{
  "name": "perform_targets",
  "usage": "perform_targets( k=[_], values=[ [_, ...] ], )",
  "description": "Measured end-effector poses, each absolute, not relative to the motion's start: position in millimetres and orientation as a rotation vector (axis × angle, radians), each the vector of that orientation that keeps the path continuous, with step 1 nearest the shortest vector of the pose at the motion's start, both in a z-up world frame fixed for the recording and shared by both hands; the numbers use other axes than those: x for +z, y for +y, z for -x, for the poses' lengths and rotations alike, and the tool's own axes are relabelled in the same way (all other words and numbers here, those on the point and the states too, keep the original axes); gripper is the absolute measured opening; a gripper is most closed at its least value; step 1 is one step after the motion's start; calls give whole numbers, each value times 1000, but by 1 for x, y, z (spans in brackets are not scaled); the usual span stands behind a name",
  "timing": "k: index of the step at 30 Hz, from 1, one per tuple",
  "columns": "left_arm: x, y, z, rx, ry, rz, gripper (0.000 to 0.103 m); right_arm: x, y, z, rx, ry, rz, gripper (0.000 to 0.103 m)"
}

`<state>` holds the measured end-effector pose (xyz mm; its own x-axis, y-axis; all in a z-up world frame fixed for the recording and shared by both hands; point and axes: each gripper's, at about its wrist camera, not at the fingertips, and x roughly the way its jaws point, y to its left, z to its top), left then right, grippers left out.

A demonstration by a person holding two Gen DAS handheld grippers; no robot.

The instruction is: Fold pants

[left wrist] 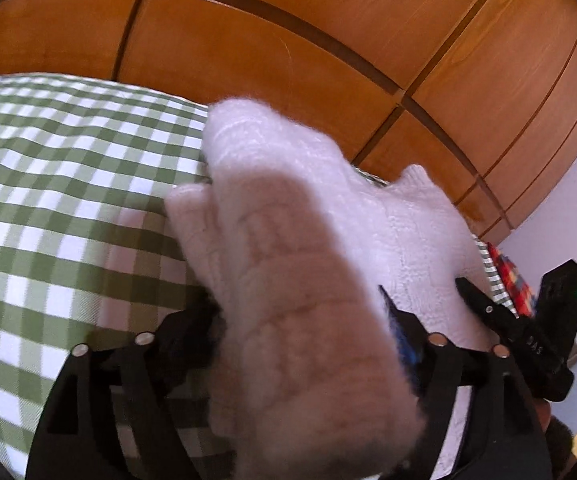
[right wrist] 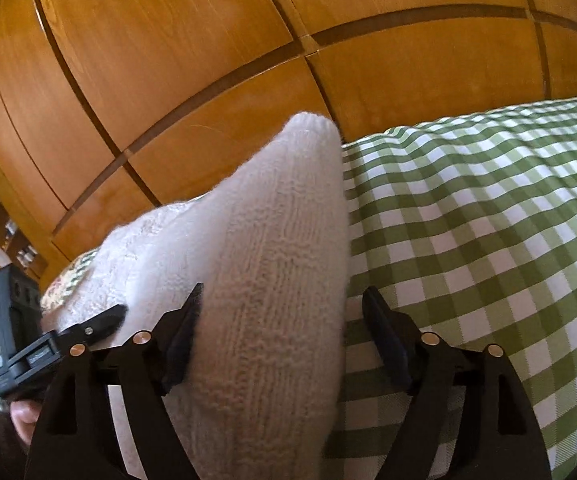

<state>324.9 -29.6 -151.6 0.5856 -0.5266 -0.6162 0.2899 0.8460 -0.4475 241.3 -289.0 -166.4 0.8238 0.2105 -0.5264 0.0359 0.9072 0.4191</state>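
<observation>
- Left gripper [left wrist: 304, 316] spread; pants [left wrist: 288, 240] draped between jaws on checked bed [left wrist: 48, 200], not pinched.
- Right gripper [right wrist: 284, 316] likewise spread around a fold.
- Risk: knit could be snagged on withdrawal, fold undone.

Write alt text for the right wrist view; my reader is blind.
White knit pants lie bunched between the open fingers of the right tool, on a green checked cover. Wooden doors stand behind; the left tool shows at left.

A bed in green-and-white checked cover [left wrist: 48, 200] carries the white knitted pants [right wrist: 280, 280].
</observation>
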Motion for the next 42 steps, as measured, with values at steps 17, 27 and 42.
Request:
perform_targets(
  k=[17, 27, 42],
  values=[
    [-157, -13, -265, -342, 821, 303, 89, -167, -280, -169, -106, 706, -269, 82],
    [-148, -18, -239, -283, 832, 198, 100, -164, -275, -152, -156, 687, -277, 92],
    [-113, -31, -146, -153, 717, -1, 101, -129, -234, -79, -158, 644, -196, 99]
  ],
)
